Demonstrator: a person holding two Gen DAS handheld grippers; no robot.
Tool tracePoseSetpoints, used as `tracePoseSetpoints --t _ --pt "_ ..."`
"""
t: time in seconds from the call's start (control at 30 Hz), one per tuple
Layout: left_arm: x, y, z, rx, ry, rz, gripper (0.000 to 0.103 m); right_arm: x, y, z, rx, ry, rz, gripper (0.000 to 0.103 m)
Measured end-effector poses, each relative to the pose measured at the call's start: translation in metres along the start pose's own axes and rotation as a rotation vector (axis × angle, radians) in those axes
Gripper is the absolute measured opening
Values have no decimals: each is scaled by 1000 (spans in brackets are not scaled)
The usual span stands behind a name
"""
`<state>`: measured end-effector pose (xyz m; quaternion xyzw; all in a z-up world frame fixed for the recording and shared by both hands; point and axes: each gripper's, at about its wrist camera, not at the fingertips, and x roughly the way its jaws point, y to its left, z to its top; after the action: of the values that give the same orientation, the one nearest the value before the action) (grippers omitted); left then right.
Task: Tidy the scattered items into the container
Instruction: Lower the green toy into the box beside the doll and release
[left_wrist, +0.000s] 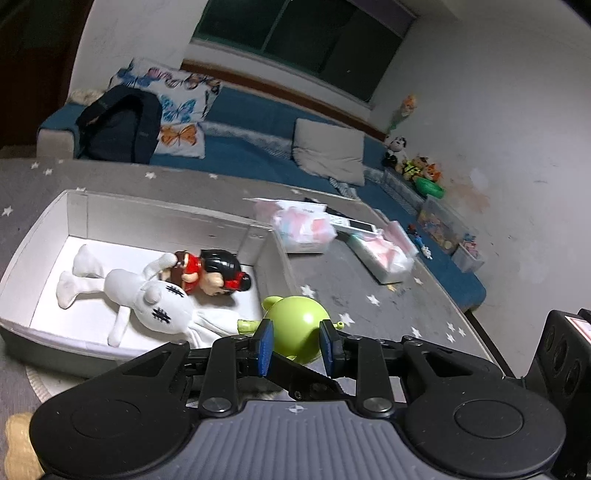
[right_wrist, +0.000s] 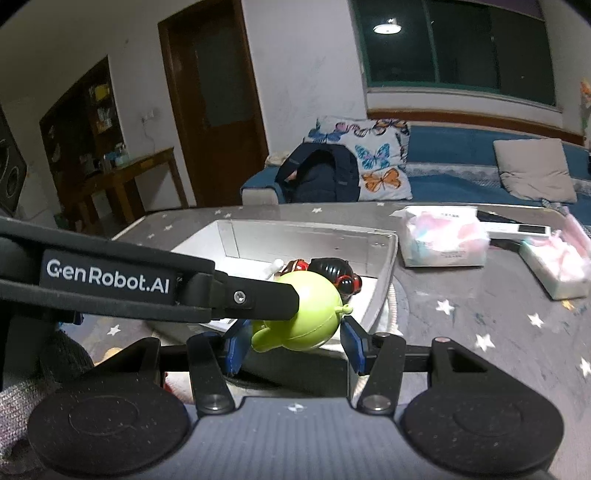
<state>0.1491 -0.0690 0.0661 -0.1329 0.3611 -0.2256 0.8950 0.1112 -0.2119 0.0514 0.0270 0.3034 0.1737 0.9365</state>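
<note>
Readable text: "GenRobot.AI" in white on the black strap (right_wrist: 107, 278) crossing the right wrist view. Tissue pack (right_wrist: 443, 236) print too small to read.

Left gripper (left_wrist: 297, 341): jaws clamped on green round toy (left_wrist: 297, 325), held just beside the white box (left_wrist: 159, 218) wall.

Right gripper (right_wrist: 293, 345): jaws apart, the toy between them; left pad looks touching, right pad clear.

Inside the box: white plush rabbit (left_wrist: 147, 299), red-and-black doll (left_wrist: 210, 271).

Black claw (left_wrist: 297, 349), blue pads (left_wrist: 266, 343)
</note>
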Motion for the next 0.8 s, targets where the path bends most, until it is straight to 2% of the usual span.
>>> tracePoseSetpoints --t 0.17,0.37,0.5,0.8 --pt "25 24 11 -73 57 12 29 31 -3 9 -3 86 15 53" --pt "45 41 19 -109 104 36 29 58 -3 16 -15 162 28 53" --pt "53 48 24 -116 124 46 29 72 -5 20 -3 189 35 53" --pt "62 58 27 -153 156 24 29 83 -2 29 -77 252 13 55"
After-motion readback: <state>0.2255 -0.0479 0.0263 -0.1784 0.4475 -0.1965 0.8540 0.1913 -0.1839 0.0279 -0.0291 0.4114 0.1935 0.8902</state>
